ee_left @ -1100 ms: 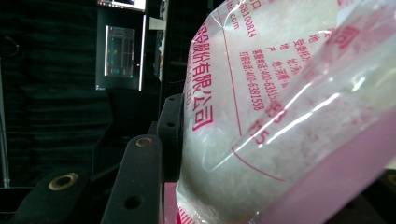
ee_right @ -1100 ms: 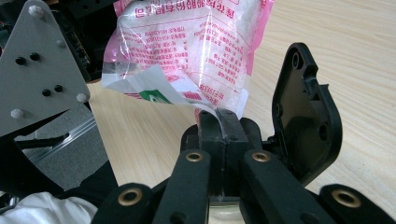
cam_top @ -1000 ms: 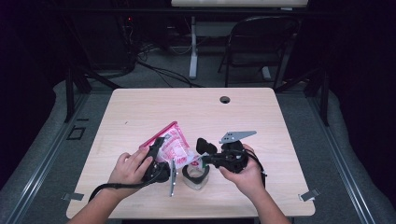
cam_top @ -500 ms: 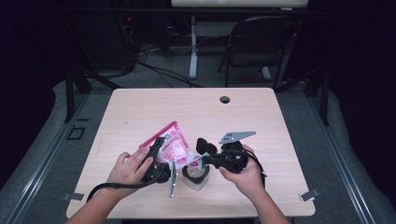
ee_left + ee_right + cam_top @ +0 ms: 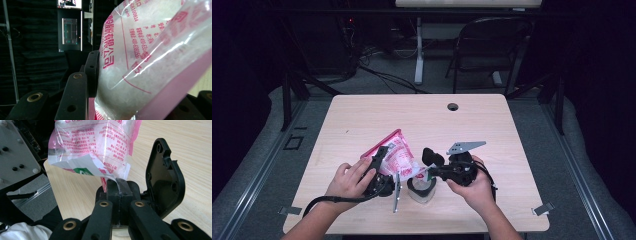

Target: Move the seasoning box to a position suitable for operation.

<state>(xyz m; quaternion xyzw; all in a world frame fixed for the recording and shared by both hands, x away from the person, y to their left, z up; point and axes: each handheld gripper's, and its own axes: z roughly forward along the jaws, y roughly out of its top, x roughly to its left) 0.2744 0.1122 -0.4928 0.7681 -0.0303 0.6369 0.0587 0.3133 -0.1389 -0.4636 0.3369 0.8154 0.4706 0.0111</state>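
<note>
Sagging like soft, slippery film, the printed plastic pouch [image 5: 398, 159] hangs between the left gripper [image 5: 382, 162], clamped on its body, and the right gripper [image 5: 117, 185], pinched shut on its torn corner, probably the surest hold.

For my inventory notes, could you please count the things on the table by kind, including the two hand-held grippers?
Plastic bag with pink edge and red print: 1
Small clear container under the bag: 1
Hand-held grippers: 2, the left gripper clamped around the bag's body and the right gripper pinching its corner
Total: 4

Bare table [image 5: 422, 117] beyond the bag [image 5: 398, 157]
</note>
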